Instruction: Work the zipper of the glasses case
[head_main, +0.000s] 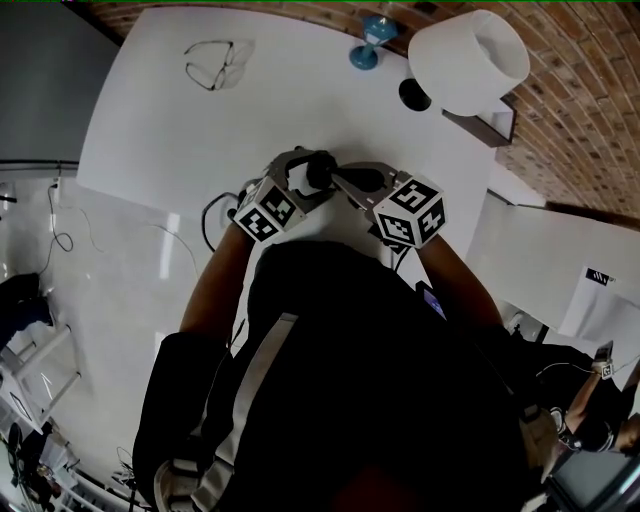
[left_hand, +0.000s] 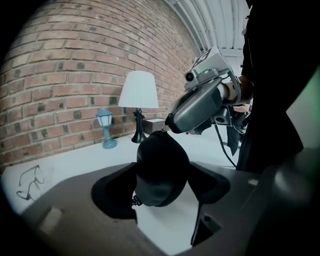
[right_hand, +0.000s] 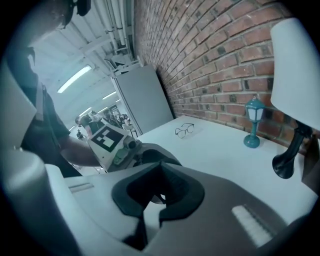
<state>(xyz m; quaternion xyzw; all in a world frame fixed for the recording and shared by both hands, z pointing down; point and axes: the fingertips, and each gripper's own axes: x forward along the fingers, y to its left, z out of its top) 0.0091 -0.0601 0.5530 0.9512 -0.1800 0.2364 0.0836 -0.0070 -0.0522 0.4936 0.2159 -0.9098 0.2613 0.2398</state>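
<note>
The black glasses case (head_main: 320, 172) hangs just above the front edge of the white table (head_main: 180, 130), between my two grippers. My left gripper (head_main: 305, 168) is shut on the case (left_hand: 160, 167), with one dark pad on each side of it. My right gripper (head_main: 342, 182) comes in from the right, and its tips (left_hand: 169, 124) meet at the case's upper end. In the right gripper view its jaws (right_hand: 159, 189) are shut on a small zipper pull, with the case (right_hand: 157, 156) and the left gripper (right_hand: 125, 150) just beyond. The zipper track itself is hard to make out.
A pair of glasses (head_main: 218, 62) lies at the table's far left. A white lamp (head_main: 468, 60) and a small blue lantern (head_main: 372, 45) stand at the back by the brick wall (head_main: 580, 120). Cables (head_main: 215, 215) hang off the table's near edge.
</note>
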